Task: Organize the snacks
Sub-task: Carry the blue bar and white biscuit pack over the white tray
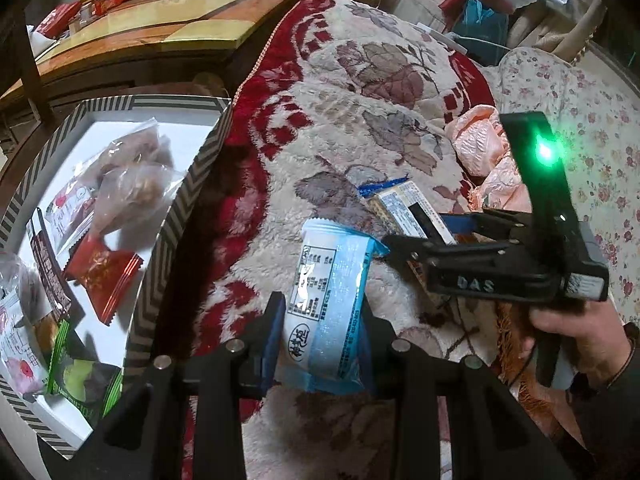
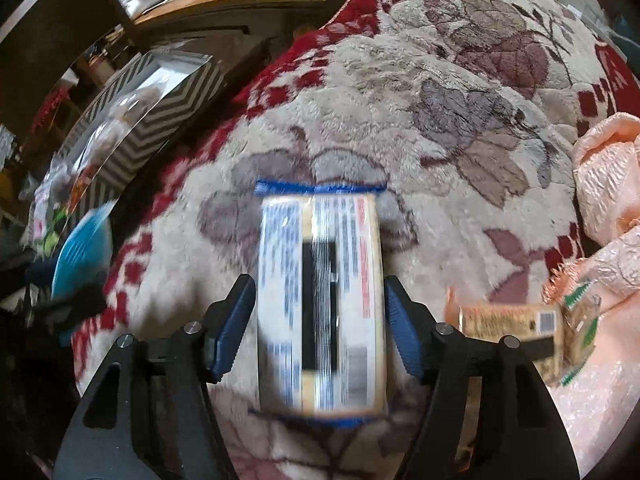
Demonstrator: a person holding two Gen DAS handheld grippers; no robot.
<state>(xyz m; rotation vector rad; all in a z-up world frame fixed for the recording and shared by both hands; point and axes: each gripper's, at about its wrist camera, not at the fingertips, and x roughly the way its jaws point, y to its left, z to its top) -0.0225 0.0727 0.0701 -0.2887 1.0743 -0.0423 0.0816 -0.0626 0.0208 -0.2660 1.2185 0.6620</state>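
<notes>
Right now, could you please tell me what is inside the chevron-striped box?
The chevron-striped box holds wrapped snacks: a red packet, clear bags of brownish pieces and a green packet. Anything under that pile is covered.

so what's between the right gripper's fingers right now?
Right wrist view: the blue-edged snack packet lies on the floral blanket between the right gripper fingers, with gaps on both sides.

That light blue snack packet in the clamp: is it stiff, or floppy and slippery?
The light blue snack packet is probably light and fairly floppy: it is thin crinkly film with a crimped end. Its glossy surface may be slippery, though the left gripper holds it by both sides and it keeps its shape, so the contents likely stiffen it.
</notes>
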